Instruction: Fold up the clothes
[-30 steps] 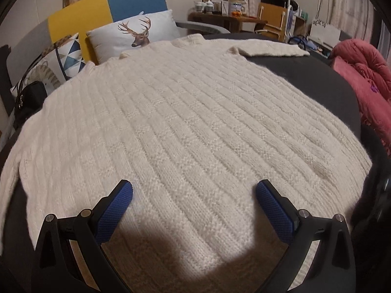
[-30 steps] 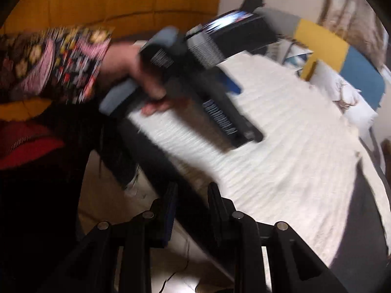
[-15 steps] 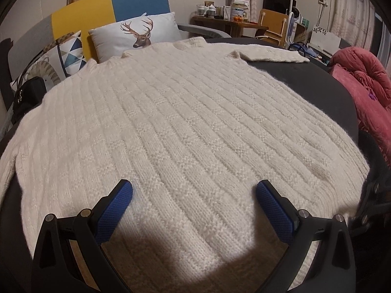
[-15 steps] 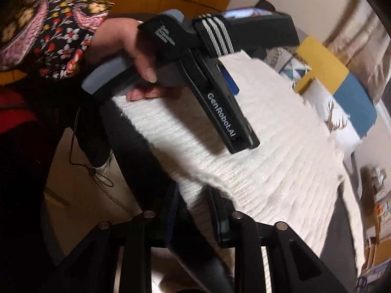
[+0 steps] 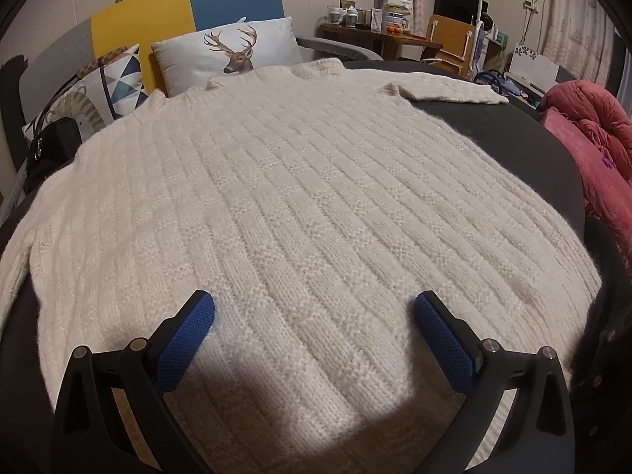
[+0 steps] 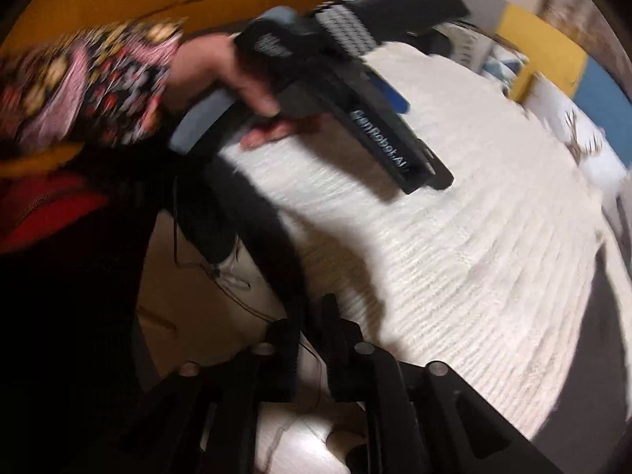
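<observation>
Your cream knitted sweater [image 5: 300,205] takes up most of the dark bed [image 5: 525,146]; it lies spread flat, front up, with its collar toward the headboard [image 5: 185,4] of yellow and blue panels, one sleeve [image 5: 446,87] stretched out sideways across the dark cover at the far right, and its hem nearest you at the bed's edge. Behind the collar a white pillow printed with a deer's head [image 5: 229,55] leans on the headboard; beside it sits a cushion with a triangle pattern [image 5: 118,79], and a black bag [image 5: 51,146] rests against that. To the right of the sweater a pink quilt [image 5: 584,142] lies bunched at the bed's side; beyond it a wooden table [image 5: 379,37] carries jars and cups too small to make out.

Your left gripper [image 5: 314,316] hovers over the lower part of the sweater with its blue pads [image 5: 185,339] spread wide and nothing between them; in the right wrist view your left hand [image 6: 221,75], in a flowered sleeve [image 6: 87,87], grasps its handle.

Your right gripper [image 6: 312,316] sits at the hem's corner by the bed's edge; its jaws have just been opening slightly and stand nearly together with a narrow gap; that view is blurred, so you cannot tell whether any knit is caught between them.
</observation>
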The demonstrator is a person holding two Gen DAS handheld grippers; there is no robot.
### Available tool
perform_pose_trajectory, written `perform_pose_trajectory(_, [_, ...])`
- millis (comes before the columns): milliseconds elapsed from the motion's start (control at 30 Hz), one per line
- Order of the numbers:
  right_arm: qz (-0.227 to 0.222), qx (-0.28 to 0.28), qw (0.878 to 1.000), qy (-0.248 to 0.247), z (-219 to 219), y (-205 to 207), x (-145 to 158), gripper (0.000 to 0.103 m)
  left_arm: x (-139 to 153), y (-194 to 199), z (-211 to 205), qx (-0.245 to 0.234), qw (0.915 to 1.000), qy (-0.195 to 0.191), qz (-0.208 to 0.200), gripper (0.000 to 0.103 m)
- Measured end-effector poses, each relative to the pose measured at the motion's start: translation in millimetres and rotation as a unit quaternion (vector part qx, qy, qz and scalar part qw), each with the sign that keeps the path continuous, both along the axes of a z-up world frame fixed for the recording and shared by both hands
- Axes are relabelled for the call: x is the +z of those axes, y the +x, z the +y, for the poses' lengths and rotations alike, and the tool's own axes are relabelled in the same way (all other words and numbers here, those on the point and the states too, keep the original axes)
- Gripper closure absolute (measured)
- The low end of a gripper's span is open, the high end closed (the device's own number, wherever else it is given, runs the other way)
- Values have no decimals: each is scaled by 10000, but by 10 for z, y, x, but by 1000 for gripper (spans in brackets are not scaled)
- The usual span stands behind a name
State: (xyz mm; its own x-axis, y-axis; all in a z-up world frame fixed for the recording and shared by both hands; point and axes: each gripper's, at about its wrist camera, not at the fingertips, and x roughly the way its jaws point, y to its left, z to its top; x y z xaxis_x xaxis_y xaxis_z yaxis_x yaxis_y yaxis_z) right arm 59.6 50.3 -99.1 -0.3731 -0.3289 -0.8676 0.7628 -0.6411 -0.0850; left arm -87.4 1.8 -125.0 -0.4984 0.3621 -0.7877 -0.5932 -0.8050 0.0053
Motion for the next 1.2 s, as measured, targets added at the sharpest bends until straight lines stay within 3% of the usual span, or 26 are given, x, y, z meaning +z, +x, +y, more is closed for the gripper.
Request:
perform_pose_trajectory(67, [150,-11,9998,-109,80,81,134,85,49,48,-19,32,10000,-68,20,0])
perform_pose_trajectory(133, [264,-414,9958,-779,317,73,345,85,119,111,-80,140,9998,-43,146,0])
perform_pose_trajectory(200, [400,-1009,9841,-1409,577,14,518,83,165,157,-175,276,9993,14,250,0])
perform_pose_trajectory(267, [511,-1771,9724,-1434,771,-127,500,83,146,177,-269,442,9985,-66,319,0])
perform_pose_trajectory(333, [239,-2115,9701,-1168,831,-302,337,82,81,178,-361,555,9980,-124,281,0])
perform_pose_trajectory(433, [-87,-1981,9770,-781,832,-282,66,82,20,195,-512,674,9974,-59,262,0])
perform_pose_trajectory(600, [430,-1818,9821,-241,976,-73,18,79,-4,166,-691,787,9966,1,257,0])
perform_pose_trajectory(767, [127,-2023,9769,-674,1109,-166,50,79,29,170,-711,803,9965,-75,241,0])
perform_pose_trajectory(900, [259,-2043,9736,-990,1099,-257,179,79,116,254,-699,857,9947,-172,550,0])
perform_pose_trajectory(967, [261,-1940,9773,-811,1037,-259,136,79,56,246,-703,890,9936,-385,579,0])
perform_pose_trajectory(1067, [217,-1961,9778,-700,1088,-261,13,77,0,207,-858,1083,9935,-74,331,0])
perform_pose_trajectory(1200, [-146,-2219,9698,-1006,1252,-302,49,77,36,227,-1016,1427,9895,27,207,0])
